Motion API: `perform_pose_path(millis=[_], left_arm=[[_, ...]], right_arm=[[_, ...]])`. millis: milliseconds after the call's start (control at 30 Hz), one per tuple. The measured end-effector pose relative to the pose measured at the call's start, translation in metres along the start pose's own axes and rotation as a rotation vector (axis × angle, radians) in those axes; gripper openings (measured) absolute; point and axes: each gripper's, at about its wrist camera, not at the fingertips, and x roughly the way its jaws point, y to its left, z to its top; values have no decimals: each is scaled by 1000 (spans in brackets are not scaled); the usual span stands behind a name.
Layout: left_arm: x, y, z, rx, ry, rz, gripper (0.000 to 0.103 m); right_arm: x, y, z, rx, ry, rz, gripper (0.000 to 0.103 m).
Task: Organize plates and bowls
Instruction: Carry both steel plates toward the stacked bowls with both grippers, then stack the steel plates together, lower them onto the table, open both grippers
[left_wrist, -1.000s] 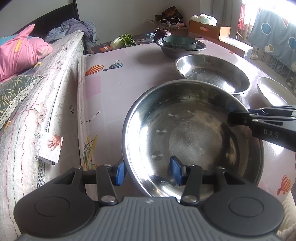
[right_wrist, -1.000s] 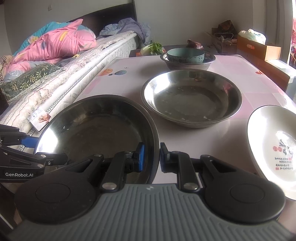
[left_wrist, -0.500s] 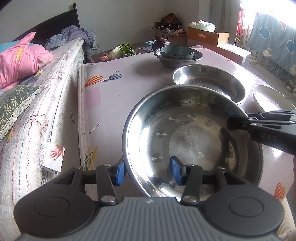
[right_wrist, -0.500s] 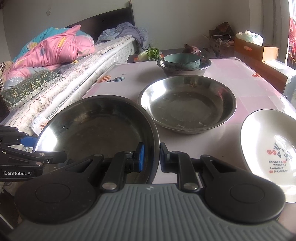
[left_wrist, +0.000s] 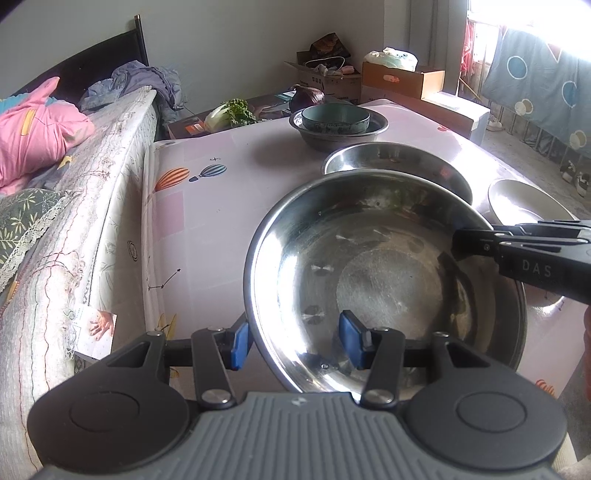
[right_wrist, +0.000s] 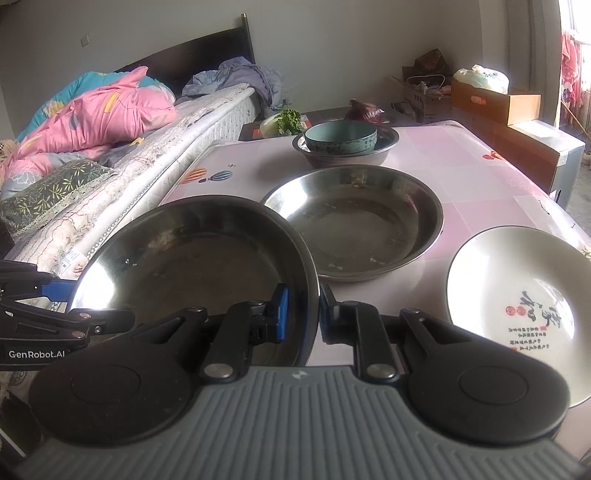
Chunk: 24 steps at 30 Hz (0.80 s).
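Both grippers hold the same thing. Left gripper (left_wrist: 291, 338) straddles the near-left rim of a large steel basin (left_wrist: 384, 280), one blue pad outside the wall and one inside, its jaws fairly wide apart; whether the pads press the metal I cannot tell. Right gripper (right_wrist: 301, 314) is closed narrow on the opposite rim of the steel basin (right_wrist: 192, 266), blue pad inside, black finger outside, the thin wall pinched between them.

That basin is round and shallow, with a flat scuffed floor, sloping polished walls and a rolled lip; it sits mouth up and roughly level (being circular, it has no long axis to speak of). It is at the near edge of the table (left_wrist: 207, 206), which wears a smooth pale pink cloth printed with hot-air balloons.

Just beyond the basin lies a second steel basin (right_wrist: 354, 221) of the same shape, mouth up; the held rim overlaps its near edge in the left wrist view. Farther beyond stands a deeper metal bowl (right_wrist: 347, 155) with a glazed teal bowl (right_wrist: 340, 138) nested inside. Right of the basin rests a glossy white ceramic plate (right_wrist: 517, 288) bearing black calligraphy and red seals. Left of it runs a quilted mattress (left_wrist: 66, 251).
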Motion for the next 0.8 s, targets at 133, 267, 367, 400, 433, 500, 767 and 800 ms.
perform_pose_path(millis=[133, 267, 367, 400, 433, 500, 767, 800], left_arm=[[0, -6, 10, 5, -18, -13, 50], [1, -14, 20, 15, -33, -29, 50], [4, -19, 27, 21, -39, -39, 50], [4, -21, 30, 23, -43, -43, 50], [5, -22, 31, 24, -45, -46, 50], [5, -25, 36, 25, -51, -53, 50], [9, -33, 54, 30, -71, -65, 50], [10, -34, 55, 31, -72, -66, 50]], right_arm=[[-5, -6, 6, 4, -14, -13, 17], [-10, -17, 15, 14, -29, -32, 17], [-13, -25, 19, 23, -34, -44, 17], [-13, -29, 21, 28, -35, -47, 17], [-14, -31, 23, 31, -36, -50, 17], [-15, -36, 26, 35, -38, -55, 17], [-18, -51, 38, 47, -52, -71, 17], [-18, -53, 40, 48, -54, -73, 17]])
